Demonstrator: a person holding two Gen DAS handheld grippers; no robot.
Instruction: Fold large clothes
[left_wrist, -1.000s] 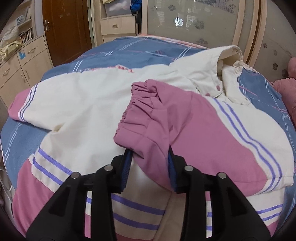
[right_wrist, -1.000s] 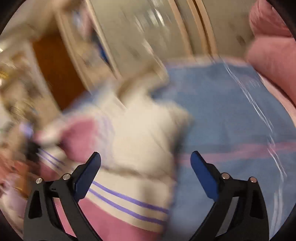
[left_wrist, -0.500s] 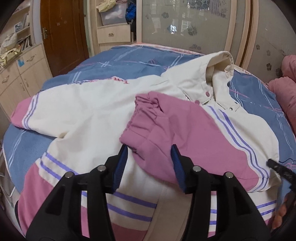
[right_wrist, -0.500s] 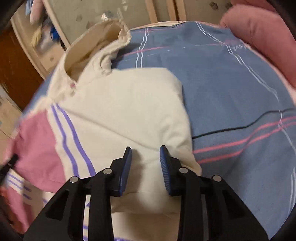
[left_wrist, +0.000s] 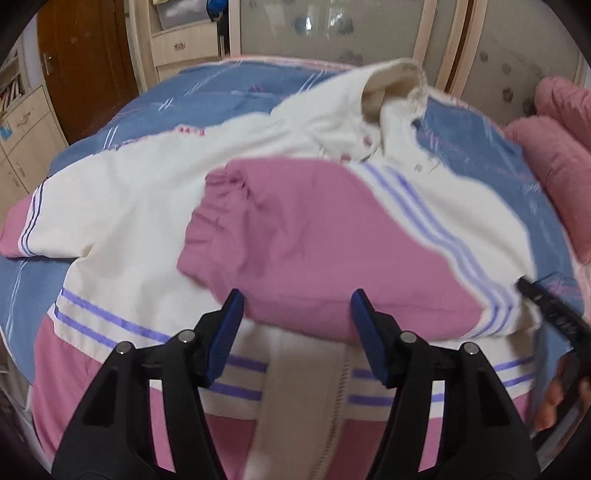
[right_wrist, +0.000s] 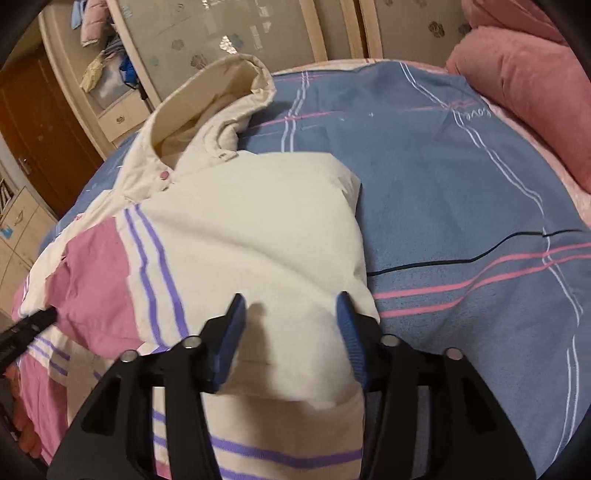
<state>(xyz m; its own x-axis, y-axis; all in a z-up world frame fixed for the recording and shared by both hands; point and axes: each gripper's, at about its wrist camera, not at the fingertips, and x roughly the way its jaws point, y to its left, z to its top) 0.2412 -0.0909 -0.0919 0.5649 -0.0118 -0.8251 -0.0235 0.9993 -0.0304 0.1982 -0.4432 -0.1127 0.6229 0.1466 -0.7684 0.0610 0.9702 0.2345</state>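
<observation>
Left view shows the jacket (left_wrist: 155, 206) with its pink sleeve (left_wrist: 295, 236) folded over; left gripper (left_wrist: 297, 314) fingers just opened, holding nothing. Right view alone shows the cream shoulder fold (right_wrist: 258, 229) on the bed (right_wrist: 461, 184); right gripper (right_wrist: 290, 317) fingers just reopened, straddling fabric loosely.

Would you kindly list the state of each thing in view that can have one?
Jacket: spread front up on the bed, closed down the front.
Right sleeve: folded across the chest.
Left sleeve: laid out sideways, unfolded.
Hood: standing open.
Left gripper: jaws just opened, pads off the sleeve.
Right gripper: jaws just opened, over the cream shoulder fold.
Door: shut.
</observation>
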